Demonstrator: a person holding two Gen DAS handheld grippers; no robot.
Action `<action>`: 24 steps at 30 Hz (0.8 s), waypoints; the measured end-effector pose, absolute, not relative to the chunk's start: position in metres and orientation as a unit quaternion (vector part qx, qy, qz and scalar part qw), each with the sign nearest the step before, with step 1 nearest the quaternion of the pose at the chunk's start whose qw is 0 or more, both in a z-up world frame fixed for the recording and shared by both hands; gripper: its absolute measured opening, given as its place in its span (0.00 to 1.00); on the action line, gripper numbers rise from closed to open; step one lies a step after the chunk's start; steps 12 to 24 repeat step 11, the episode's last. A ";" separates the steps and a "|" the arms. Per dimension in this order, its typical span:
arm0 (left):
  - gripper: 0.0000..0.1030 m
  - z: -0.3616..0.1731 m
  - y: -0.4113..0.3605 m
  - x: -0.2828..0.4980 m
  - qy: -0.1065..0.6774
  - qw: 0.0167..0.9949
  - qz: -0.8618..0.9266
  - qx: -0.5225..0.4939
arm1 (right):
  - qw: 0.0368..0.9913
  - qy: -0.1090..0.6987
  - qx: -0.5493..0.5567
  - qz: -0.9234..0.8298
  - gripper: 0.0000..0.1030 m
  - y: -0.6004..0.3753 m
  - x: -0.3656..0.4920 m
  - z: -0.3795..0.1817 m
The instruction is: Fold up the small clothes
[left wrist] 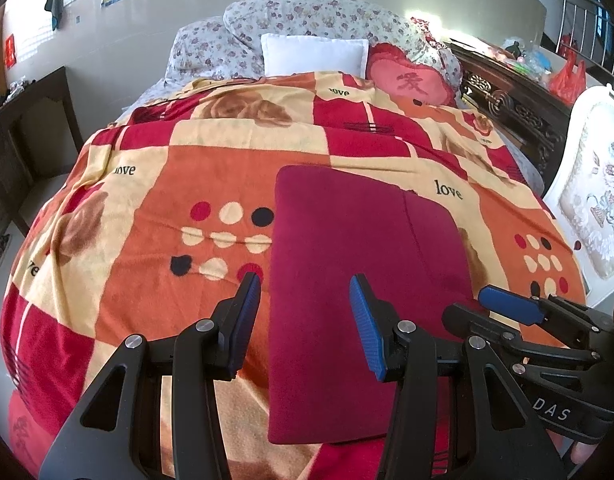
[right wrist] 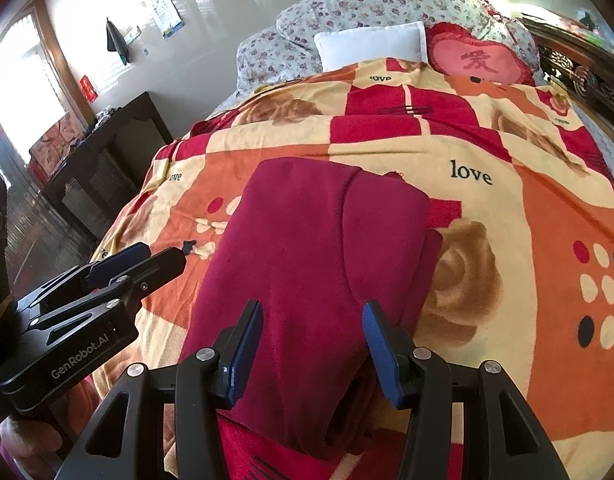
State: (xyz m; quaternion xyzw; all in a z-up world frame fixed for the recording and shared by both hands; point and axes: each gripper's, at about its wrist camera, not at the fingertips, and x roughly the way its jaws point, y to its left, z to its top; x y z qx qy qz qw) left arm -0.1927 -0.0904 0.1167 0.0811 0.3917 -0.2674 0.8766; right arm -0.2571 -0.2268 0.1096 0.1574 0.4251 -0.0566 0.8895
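Left wrist view shows the left gripper held above the near part of a dark red garment, its blue pads set apart with nothing clamped between them. The garment is laid flat on a patterned blanket in red, orange and cream, which is spread over a bed, and it is already gathered into a long, tidy rectangle with a lengthwise fold line visible toward its right side. The right gripper is seen from its own camera poised over the near end of the same garment, fingers likewise parted and empty; cloth is visible below and between them, but no pinch is made. Each gripper is also caught at the edge of the other's view, held close alongside. At the head of the bed a white pillow and a red heart cushion are seen, well apart from the work. The side folds are judged to be done. What appears to be left is a crosswise fold, bringing one end over the other to make a compact bundle. No other clothes awaiting folding can be made out on the blanket.
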 end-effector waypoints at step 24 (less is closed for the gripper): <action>0.45 0.112 -0.086 -0.184 0.395 0.878 -0.261 0.076 | 0.889 0.426 0.161 -0.057 0.48 -0.228 -0.256 0.106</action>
